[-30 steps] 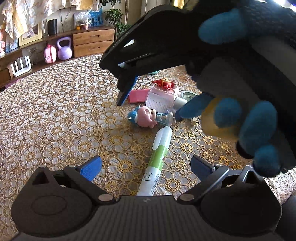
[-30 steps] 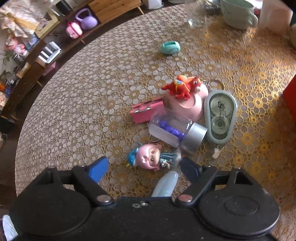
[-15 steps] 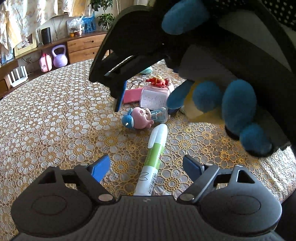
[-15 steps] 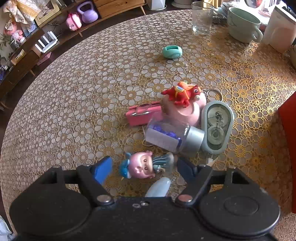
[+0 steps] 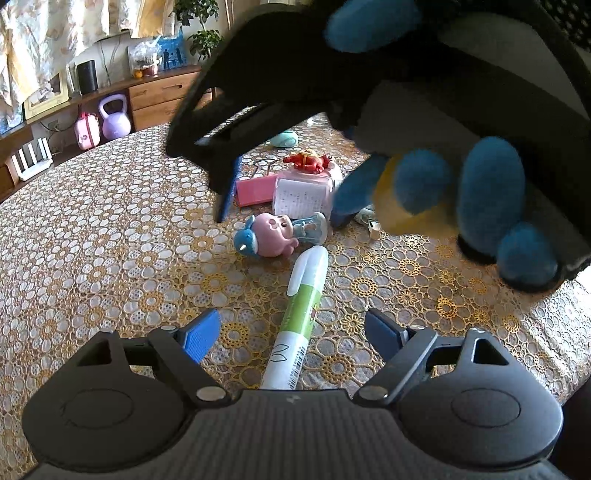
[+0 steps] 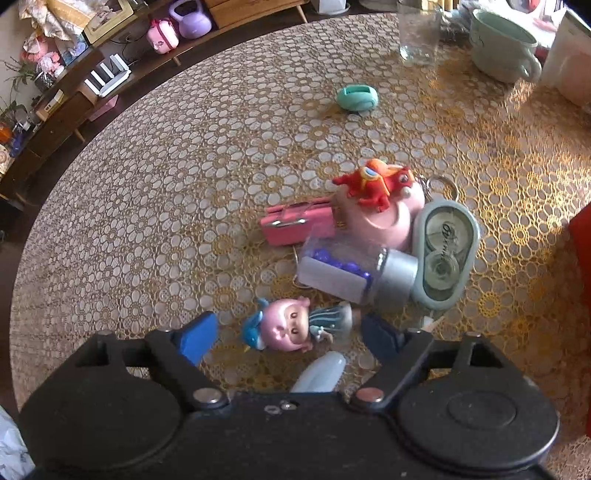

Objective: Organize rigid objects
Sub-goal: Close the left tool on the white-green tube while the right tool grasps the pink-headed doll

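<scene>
Left wrist: low, close over desk (image 5: 110,240), facing cabinets | Right wrist: higher, steeply down | Shared: pink-headed figurine (image 5: 271,236) (image 6: 291,328), pen (image 5: 301,317) (image 6: 321,373), toy cluster

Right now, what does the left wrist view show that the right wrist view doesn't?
Only the left wrist view: the green-and-white pen's full barrel between the closing left gripper's fingers, untouched, and the right gripper from outside in a gloved hand.
Only the right wrist view: drinking glass, green mug, whole correction tape.
Both: pink doll, pink clip, red figure.
</scene>
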### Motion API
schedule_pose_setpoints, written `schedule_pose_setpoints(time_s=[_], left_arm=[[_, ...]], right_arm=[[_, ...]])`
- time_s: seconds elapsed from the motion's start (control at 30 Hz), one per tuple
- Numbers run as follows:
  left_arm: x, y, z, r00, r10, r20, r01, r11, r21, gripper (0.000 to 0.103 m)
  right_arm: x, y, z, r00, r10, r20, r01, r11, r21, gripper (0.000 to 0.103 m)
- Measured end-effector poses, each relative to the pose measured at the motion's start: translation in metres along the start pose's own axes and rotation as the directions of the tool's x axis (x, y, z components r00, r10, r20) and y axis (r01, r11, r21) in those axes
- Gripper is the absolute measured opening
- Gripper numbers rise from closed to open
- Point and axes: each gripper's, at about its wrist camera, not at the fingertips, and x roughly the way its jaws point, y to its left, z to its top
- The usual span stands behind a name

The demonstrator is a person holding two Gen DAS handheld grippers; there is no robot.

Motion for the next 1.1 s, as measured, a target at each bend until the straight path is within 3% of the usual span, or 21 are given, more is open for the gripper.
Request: schedule_pose_setpoints(time_s=[0.07,0.23,0.37,0.73,0.9,1.1], left_arm=[[0.002,0.000,0.000,1.000,0.001,-0.007,-0.001,1.000,0.007,0.071],[0.006,-0.001,-0.001,1.000,0.006,-0.008,-0.006,1.000,0.018,0.069],[0.007,-0.004,-0.002,1.000,0.012,0.001,-0.012,0.999,0.036,0.061],[0.010,-0.005,0.001,1.000,0.001,0.013,-0.002,0.998,0.062,0.041],[0.013,-0.003,0.003,1.000,-0.007,0.017,0.006,0.997,0.073,0.020],[0.014,0.003,0.005,1.000,0.017,0.016,-0.018,0.998,0.066,0.017]], right_arm=[[0.003,0.004,0.001,1.000,-0.022,0.002,0.022,1.000,-0.007,0.087],[0.006,0.013,-0.001,0.998,-0.067,0.007,0.067,0.996,-0.056,0.086],[0.011,0.012,-0.004,0.994,-0.106,0.001,0.105,0.991,-0.080,0.078],[0.016,0.012,-0.007,0.995,-0.103,0.008,0.103,0.989,-0.102,0.076],[0.012,0.007,-0.013,0.996,-0.085,0.008,0.085,0.988,-0.126,0.076],[-0.011,-0.002,-0.022,1.000,-0.020,0.007,0.021,0.989,-0.144,0.076]])
